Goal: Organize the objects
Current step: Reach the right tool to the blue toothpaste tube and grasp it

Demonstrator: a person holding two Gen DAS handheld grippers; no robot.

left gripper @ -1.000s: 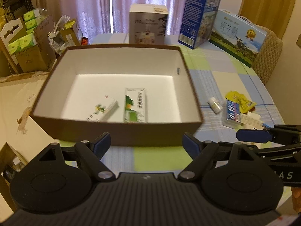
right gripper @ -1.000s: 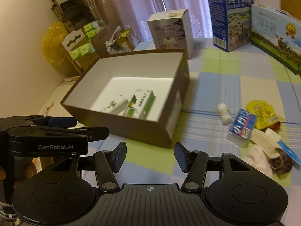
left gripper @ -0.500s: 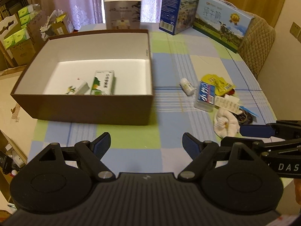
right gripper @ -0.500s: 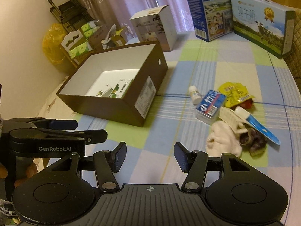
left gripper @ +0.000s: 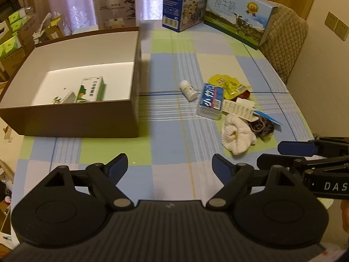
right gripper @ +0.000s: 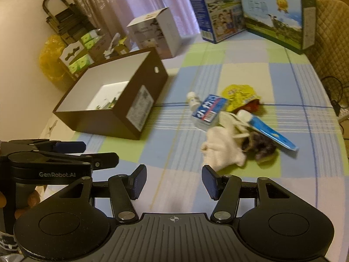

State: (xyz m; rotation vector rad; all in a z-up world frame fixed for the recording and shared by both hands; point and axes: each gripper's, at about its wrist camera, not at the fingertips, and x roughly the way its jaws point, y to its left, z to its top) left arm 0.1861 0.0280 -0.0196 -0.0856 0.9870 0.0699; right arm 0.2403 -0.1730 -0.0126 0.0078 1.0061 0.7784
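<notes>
A brown box with a white inside stands at the left and holds two green-and-white cartons. To its right lies a pile: a small white bottle, a blue-and-white pack, a yellow pouch, a blister strip, a white cloth and a blue tube. My left gripper is open and empty above the tablecloth in front of the box. My right gripper is open and empty, just short of the white cloth.
A white carton and two milk cartons stand at the table's far edge. A padded chair is at the far right. Shelves and green boxes stand off the table at the left.
Both grippers have drawn back and swung right, away from the box and toward the pile. The pile now sits nearer the middle of both views. Both stay open.
</notes>
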